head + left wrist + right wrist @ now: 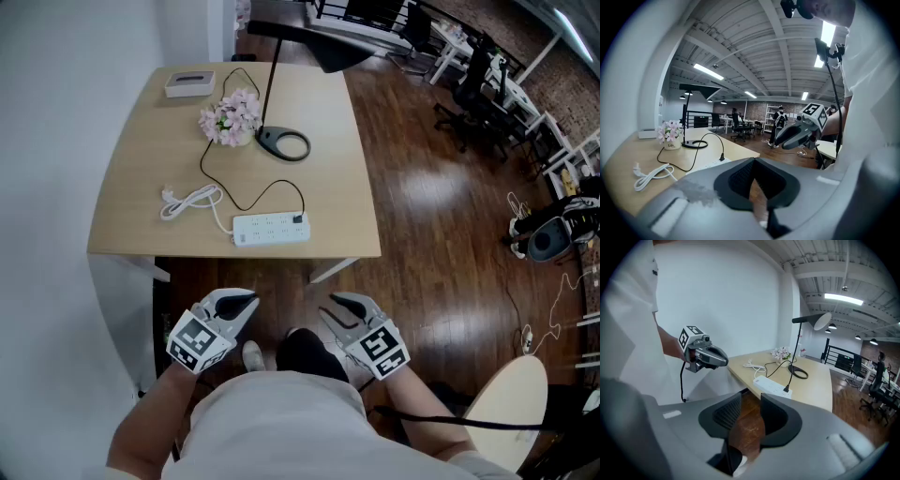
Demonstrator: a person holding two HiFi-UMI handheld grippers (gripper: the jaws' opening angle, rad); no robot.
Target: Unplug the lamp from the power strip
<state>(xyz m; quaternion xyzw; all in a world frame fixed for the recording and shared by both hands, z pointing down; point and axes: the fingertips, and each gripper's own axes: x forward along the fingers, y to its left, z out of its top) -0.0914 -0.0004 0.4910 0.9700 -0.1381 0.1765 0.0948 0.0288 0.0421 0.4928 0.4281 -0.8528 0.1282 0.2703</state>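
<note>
The lamp point(283, 143) plug point(298, 219) sits in the right end of the power strip point(272, 228), which lies with its long axis left to right along the near edge of the table point(131, 187), ahead of both grippers and well apart from them. The right gripper point(330, 302), jaws spread and empty, is the nearer of the 2; the left gripper point(248, 302) has its tips pressed together on nothing. No obstruction is noted on the approach: a coiled white cord point(190, 201) lies left of the strip, and flowers point(230, 117) stand beyond it.
</note>
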